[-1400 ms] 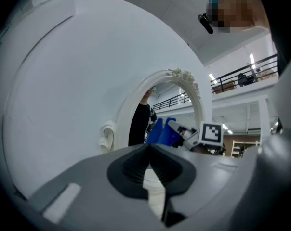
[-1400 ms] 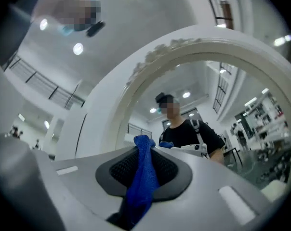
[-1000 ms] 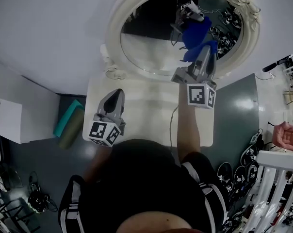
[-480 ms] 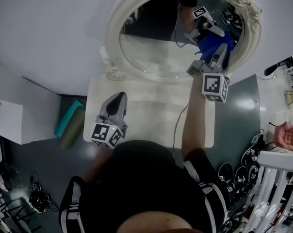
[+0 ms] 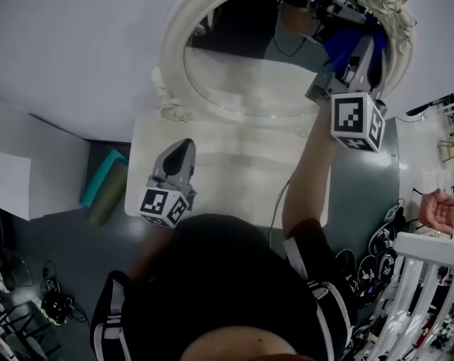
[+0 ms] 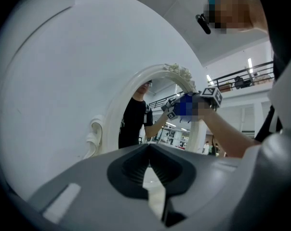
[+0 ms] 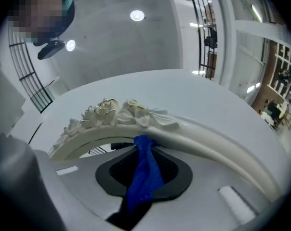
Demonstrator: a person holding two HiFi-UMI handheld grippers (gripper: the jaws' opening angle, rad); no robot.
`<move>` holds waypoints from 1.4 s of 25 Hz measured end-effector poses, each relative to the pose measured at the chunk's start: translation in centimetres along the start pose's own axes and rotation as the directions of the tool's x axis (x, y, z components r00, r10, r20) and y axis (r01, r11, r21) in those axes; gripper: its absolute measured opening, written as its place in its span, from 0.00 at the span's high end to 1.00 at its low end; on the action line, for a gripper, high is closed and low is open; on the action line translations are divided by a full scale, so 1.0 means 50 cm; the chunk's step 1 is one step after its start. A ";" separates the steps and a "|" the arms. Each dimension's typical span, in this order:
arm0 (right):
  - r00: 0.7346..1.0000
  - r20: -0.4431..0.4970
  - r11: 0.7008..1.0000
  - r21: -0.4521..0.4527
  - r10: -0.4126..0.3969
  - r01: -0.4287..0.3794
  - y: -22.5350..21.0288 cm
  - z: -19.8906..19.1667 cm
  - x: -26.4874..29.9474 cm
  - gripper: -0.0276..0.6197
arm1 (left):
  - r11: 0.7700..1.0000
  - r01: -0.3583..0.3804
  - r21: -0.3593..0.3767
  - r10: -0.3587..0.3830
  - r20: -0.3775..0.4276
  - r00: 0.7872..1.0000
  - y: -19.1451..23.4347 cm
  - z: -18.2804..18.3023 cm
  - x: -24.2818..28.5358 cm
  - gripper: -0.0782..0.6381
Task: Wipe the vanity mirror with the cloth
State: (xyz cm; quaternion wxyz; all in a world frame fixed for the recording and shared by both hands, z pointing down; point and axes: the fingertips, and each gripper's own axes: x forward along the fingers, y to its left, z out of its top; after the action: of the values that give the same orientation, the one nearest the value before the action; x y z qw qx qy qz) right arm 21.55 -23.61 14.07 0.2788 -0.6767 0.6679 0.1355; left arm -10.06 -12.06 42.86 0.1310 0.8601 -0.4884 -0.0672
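Observation:
The oval vanity mirror has a white carved frame and stands at the back of a white table. My right gripper is shut on the blue cloth and holds it against the glass at the mirror's right edge, just inside the frame. In the right gripper view the cloth hangs between the jaws, right under the frame's carved roses. My left gripper hovers over the table's left part, shut on nothing. The left gripper view shows the mirror frame and the cloth beyond it.
A teal and olive roll lies on the dark floor left of the table, beside a white box. At the right are a person's hand, a white railing and cables on the floor.
My right gripper has carried the cloth across the glass to the right and further up, to the mirror's right edge. The left gripper has stayed where it was.

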 end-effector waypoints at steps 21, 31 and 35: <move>0.833 -0.300 0.330 -0.815 0.464 -0.477 0.414 -0.316 -0.147 0.87 | 0.999 -0.052 -0.013 0.052 -0.025 0.998 0.021 -0.015 -0.020 0.88; 0.681 -0.542 0.240 -0.668 0.492 -0.705 0.367 -0.649 -0.363 0.87 | 0.995 -0.102 0.009 0.102 -0.042 0.994 0.050 -0.022 -0.032 0.88; 0.628 -0.597 0.327 -0.541 0.500 -0.775 0.347 -0.727 -0.411 0.87 | 0.992 -0.126 0.005 0.126 -0.045 0.991 0.059 -0.030 -0.040 0.88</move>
State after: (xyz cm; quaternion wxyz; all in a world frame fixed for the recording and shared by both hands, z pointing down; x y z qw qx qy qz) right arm -3.78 -26.06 51.44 -0.2256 -0.4127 0.7917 0.3899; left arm -13.14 -11.54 45.15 0.1449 0.8290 -0.5388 -0.0389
